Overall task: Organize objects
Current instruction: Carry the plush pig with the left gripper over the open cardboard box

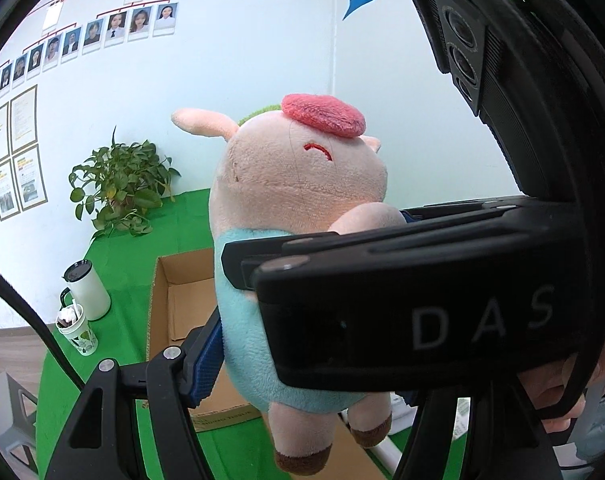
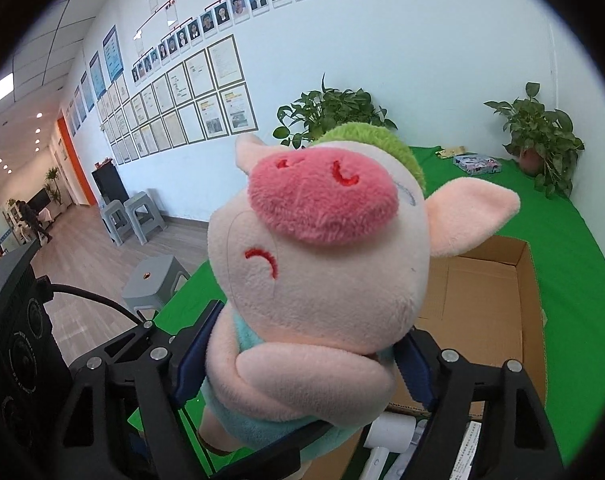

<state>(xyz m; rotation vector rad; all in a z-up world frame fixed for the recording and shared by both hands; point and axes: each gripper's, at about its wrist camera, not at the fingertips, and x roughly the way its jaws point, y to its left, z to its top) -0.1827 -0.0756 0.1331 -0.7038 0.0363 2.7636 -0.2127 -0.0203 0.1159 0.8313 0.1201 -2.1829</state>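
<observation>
A plush pig (image 2: 322, 264) with a pink snout, a green cap and a teal shirt hangs in the air above an open cardboard box (image 2: 486, 300) on the green cloth. My right gripper (image 2: 302, 364) is shut on it, blue pads pressing both sides of its torso. My left gripper (image 1: 302, 372) is shut on the pig's (image 1: 298, 176) teal belly from lower down. One of the right gripper's fingers (image 1: 382, 300) crosses in front and hides the left gripper's far pad. The box (image 1: 182, 300) lies below and behind the pig, with no contents showing.
A white tumbler (image 1: 88, 292) and a paper cup (image 1: 76, 332) stand on the green cloth (image 1: 122, 280) at the table's left edge. Potted plants (image 2: 542, 136) and a flat packet (image 2: 476, 164) sit along the back wall. A white device (image 2: 390, 432) lies below the grippers. Grey stools (image 2: 154, 284) stand beside the table.
</observation>
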